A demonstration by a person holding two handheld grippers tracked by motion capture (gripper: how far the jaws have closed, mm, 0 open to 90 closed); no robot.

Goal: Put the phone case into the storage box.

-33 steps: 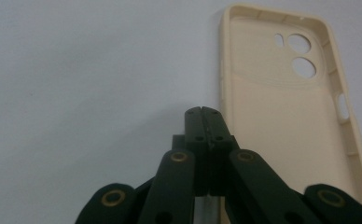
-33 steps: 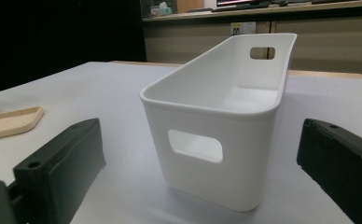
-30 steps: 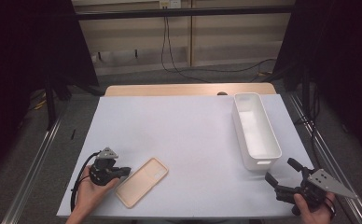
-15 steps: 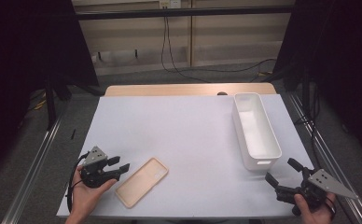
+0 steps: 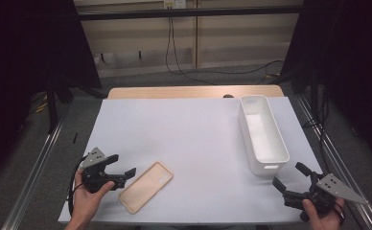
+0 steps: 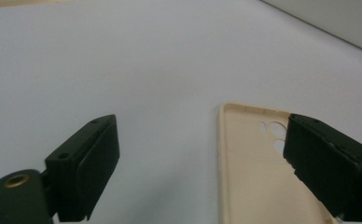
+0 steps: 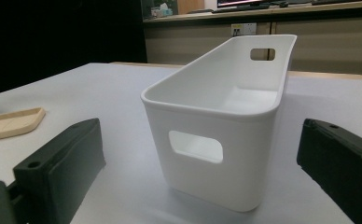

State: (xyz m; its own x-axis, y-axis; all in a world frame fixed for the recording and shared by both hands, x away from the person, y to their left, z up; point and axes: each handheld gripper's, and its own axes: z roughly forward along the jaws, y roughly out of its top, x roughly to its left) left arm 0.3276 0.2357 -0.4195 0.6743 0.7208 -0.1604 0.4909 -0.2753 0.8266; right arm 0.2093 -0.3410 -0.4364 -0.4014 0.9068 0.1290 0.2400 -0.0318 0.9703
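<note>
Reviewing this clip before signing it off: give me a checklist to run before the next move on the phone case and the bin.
1. Left gripper jaws apart, just opened, nothing between the pads: ok.
2. Phone case lying flat on the white mat, hollow side up, apart from the jaws: ok.
3. Right gripper open, holding nothing: ok.
4. White bin upright and empty: ok.
5. Mat between case and bin free of obstacles: ok.
6. Case free of damage: cannot tell.

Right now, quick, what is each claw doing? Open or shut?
Left gripper: jaws have just been opening, now open, empty, beside the phone case.
Right gripper: open, empty, facing the white bin.
</note>
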